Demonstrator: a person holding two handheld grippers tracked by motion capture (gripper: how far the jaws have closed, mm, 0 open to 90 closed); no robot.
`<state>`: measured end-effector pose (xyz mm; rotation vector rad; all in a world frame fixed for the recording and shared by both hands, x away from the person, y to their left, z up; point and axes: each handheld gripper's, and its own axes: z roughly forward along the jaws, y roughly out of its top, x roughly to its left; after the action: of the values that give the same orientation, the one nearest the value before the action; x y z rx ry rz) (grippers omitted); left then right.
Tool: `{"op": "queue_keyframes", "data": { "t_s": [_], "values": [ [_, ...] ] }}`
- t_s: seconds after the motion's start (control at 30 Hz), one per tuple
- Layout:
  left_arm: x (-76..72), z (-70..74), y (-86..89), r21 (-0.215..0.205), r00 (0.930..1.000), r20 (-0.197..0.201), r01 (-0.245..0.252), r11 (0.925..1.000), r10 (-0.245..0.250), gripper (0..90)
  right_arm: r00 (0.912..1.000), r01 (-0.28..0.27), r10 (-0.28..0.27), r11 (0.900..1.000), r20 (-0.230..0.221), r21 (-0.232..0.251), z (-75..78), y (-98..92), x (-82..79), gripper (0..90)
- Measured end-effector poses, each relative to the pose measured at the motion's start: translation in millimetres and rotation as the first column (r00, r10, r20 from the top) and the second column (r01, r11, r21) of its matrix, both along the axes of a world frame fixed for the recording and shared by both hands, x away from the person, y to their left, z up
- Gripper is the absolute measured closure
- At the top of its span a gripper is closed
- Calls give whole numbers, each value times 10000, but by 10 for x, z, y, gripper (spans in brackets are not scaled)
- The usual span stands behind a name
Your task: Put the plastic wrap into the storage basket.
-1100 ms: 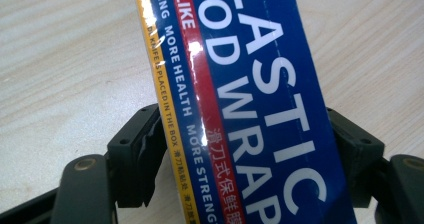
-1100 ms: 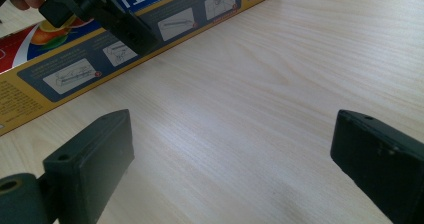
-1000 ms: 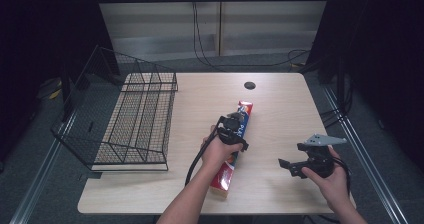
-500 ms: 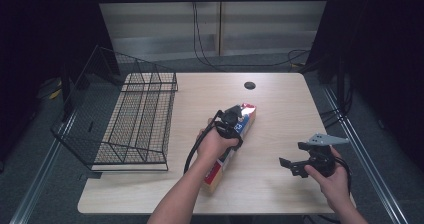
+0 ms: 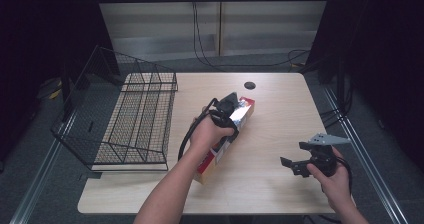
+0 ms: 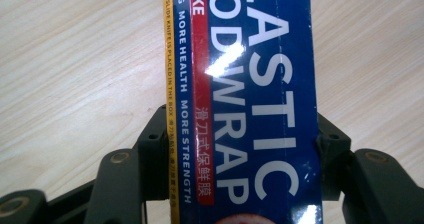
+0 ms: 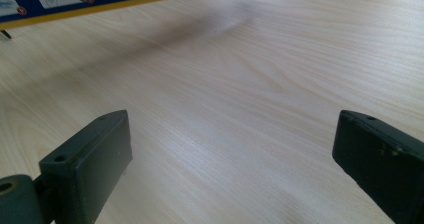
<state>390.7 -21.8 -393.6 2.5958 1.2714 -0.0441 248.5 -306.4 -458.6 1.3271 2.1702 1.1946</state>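
Above the table (image 5: 280, 134), left gripper (image 5: 233, 105) (fingers clamped) holds the seemingly tilted wrap box (image 6: 250, 104).

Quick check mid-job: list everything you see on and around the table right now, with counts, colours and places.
plastic wrap box: one, blue, red and yellow, mid-table, far end tilted up, clamped in the left gripper
wire basket: one, black, left side of the table
table: one, light wood
round hole: one, dark, far edge of the table
left gripper: one, black, shut on the box
right gripper: one, black, open, near right of the table
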Motion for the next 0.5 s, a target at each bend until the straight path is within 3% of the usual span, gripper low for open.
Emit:
{"op": "queue_keyframes", "data": {
  "t_s": [0.5],
  "values": [
    [68,275,269,-92,9993,-165,-324,9994,323,423,10000,-13,13,10000,-47,-45,-3,-1,0,25]
  ]
}}
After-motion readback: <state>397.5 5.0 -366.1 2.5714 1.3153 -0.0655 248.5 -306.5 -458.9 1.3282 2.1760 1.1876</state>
